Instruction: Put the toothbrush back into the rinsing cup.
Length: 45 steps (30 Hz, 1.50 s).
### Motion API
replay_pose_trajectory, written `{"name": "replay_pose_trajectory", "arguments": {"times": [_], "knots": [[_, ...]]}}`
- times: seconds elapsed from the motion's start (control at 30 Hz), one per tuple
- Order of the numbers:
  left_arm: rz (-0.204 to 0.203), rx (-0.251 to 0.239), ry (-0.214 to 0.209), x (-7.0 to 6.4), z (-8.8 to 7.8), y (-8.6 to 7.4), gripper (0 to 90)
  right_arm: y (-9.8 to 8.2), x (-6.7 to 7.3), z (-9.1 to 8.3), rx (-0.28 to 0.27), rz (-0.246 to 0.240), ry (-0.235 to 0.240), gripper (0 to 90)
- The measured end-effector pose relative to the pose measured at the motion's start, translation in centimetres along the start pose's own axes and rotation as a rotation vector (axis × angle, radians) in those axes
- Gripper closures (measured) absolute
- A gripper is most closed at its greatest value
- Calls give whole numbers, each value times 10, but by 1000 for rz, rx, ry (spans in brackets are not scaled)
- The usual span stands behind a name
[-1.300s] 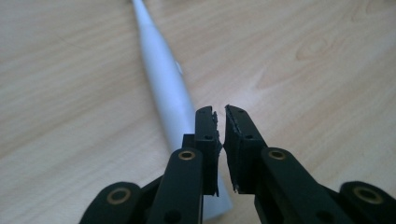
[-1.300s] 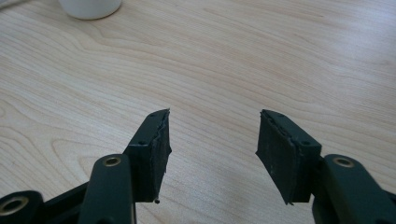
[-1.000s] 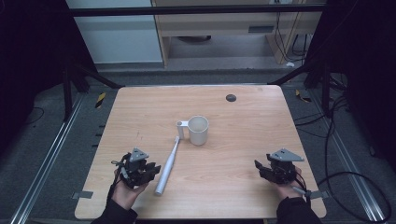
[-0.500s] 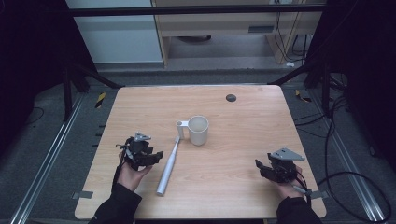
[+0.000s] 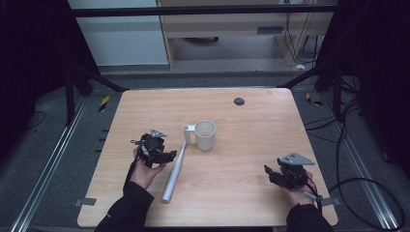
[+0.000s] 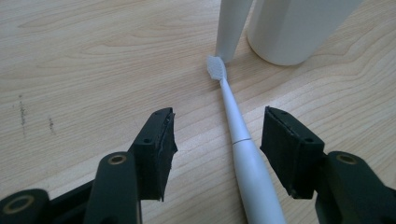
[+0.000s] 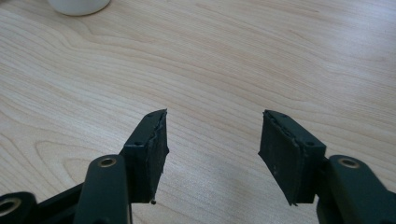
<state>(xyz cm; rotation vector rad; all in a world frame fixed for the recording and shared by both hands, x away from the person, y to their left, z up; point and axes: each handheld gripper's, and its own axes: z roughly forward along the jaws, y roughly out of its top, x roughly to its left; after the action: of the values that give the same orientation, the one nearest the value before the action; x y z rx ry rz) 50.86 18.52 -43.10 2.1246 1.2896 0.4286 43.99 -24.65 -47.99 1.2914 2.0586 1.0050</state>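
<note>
Matt wood table (image 5: 251,145); smooth, seemingly plastic toothbrush (image 6: 243,149).

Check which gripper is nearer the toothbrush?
Left. The left gripper sits right beside the toothbrush, its open fingers straddling the handle. The right gripper is well off by the table's near right corner.

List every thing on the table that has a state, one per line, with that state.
Toothbrush: lying flat on the table, head by the mug's handle, not gripped.
Mug: upright, handle toward the toothbrush; inside looks empty.
Left gripper: open, jaws just opening, fingers either side of the toothbrush without pressing it.
Right gripper: open, jaws just opening, nothing between them, over bare table.
</note>
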Motion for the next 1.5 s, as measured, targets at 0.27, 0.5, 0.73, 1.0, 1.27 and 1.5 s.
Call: {"name": "replay_pose_trajectory", "arguments": {"times": [0.27, 0.5, 0.73, 1.0, 1.27, 1.5], "knots": [[8, 18, -3, -4, 8, 1, 430, 0, 0, 1, 5, 2, 0, 412], [31, 53, -5, -12, 18, 1, 437, 0, -1, 1, 9, 6, 4, 409], [37, 86, -15, -17, 25, 1, 458, 0, -2, 2, 13, 5, 5, 409], [46, 126, -27, -21, 28, -4, 466, 0, -1, 2, 21, 4, 9, 406], [46, 168, -31, -20, 34, -11, 481, 0, -1, 3, 25, 2, 10, 405], [45, 190, -35, -21, 39, -13, 500, 0, 0, 3, 27, 4, 13, 405]]}}
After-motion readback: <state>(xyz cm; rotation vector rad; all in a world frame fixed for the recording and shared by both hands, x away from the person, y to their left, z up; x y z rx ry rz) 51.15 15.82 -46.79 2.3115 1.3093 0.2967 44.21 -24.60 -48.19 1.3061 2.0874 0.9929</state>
